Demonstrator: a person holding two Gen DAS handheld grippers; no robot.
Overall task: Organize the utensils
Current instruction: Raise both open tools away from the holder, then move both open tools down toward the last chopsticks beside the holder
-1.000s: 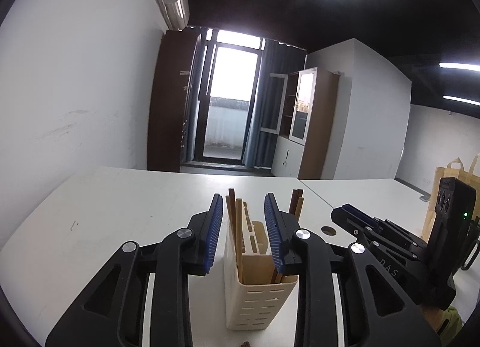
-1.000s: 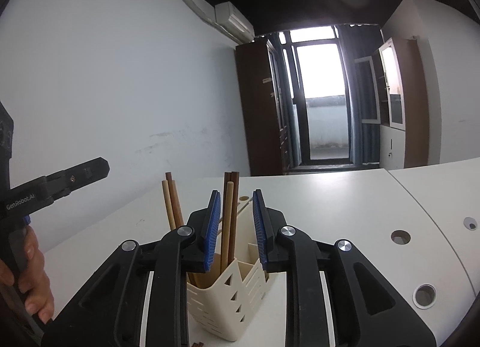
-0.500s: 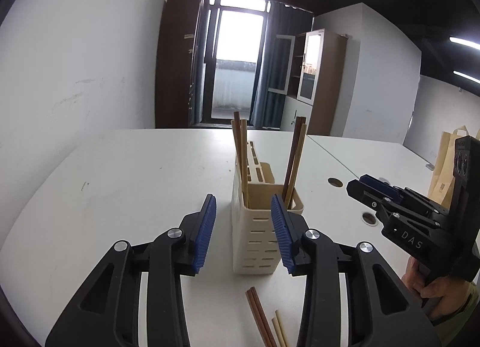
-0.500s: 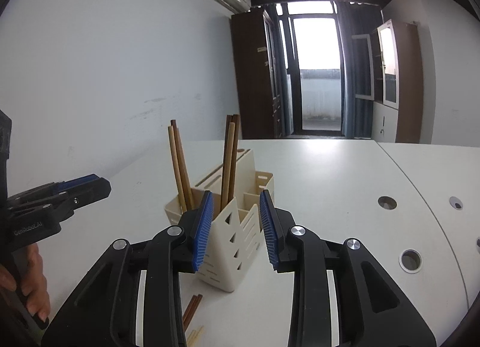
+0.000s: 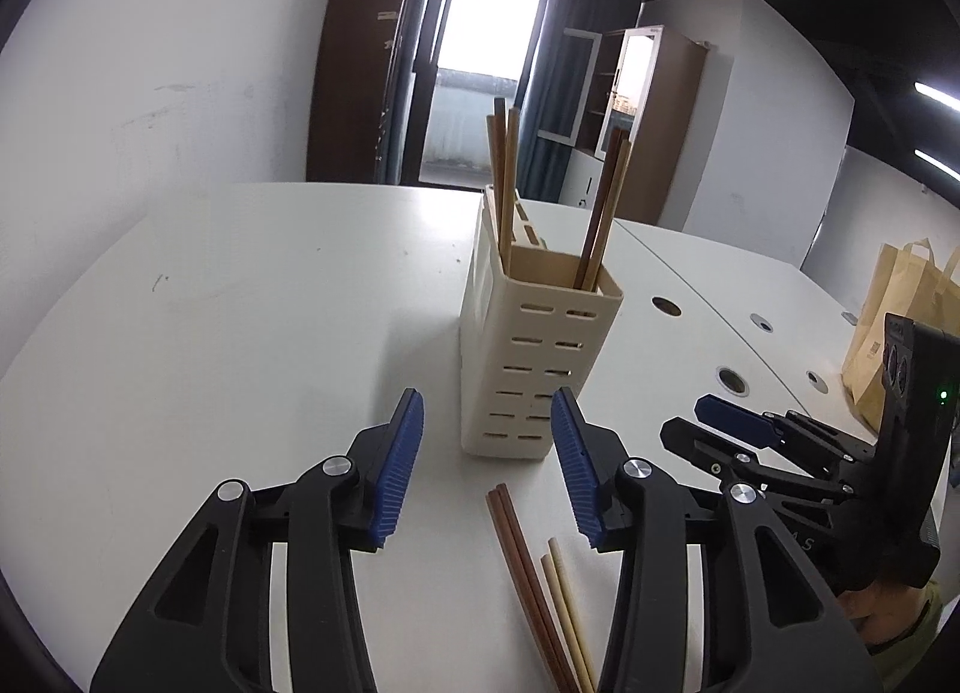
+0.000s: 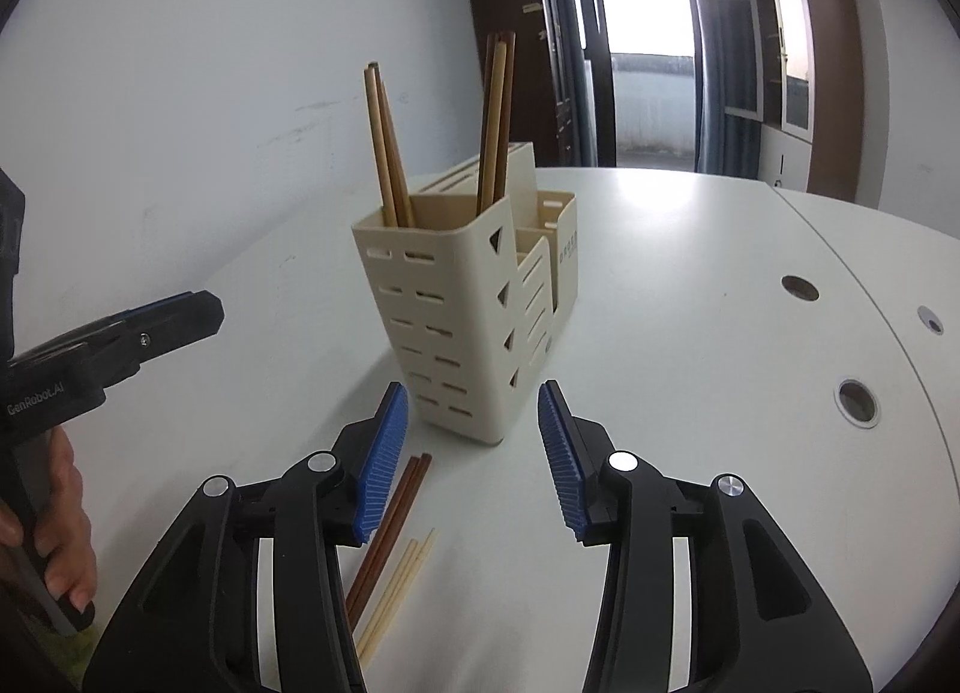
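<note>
A cream slotted utensil holder [image 5: 537, 345] [image 6: 474, 315] stands on the white table, with two pairs of wooden chopsticks [image 5: 504, 177] [image 6: 387, 147] upright in it. A dark brown pair [image 5: 528, 579] [image 6: 390, 531] and a pale pair [image 5: 567, 609] [image 6: 396, 591] lie flat on the table in front of it. My left gripper [image 5: 486, 462] is open and empty, above the table just short of the holder. My right gripper [image 6: 474, 462] is open and empty, also just short of the holder, over the loose chopsticks. Each gripper shows in the other's view, the right one [image 5: 738, 429] and the left one [image 6: 150, 321].
The white table [image 5: 240, 333] has round cable holes [image 6: 858, 402] to the right. A brown paper bag [image 5: 900, 321] stands at the far right. A wall runs along the left, with a door and cabinets at the back.
Both grippers have pulled back and tilted down from the holder's top, and both jaws have opened wider. The loose chopsticks on the table have come into view.
</note>
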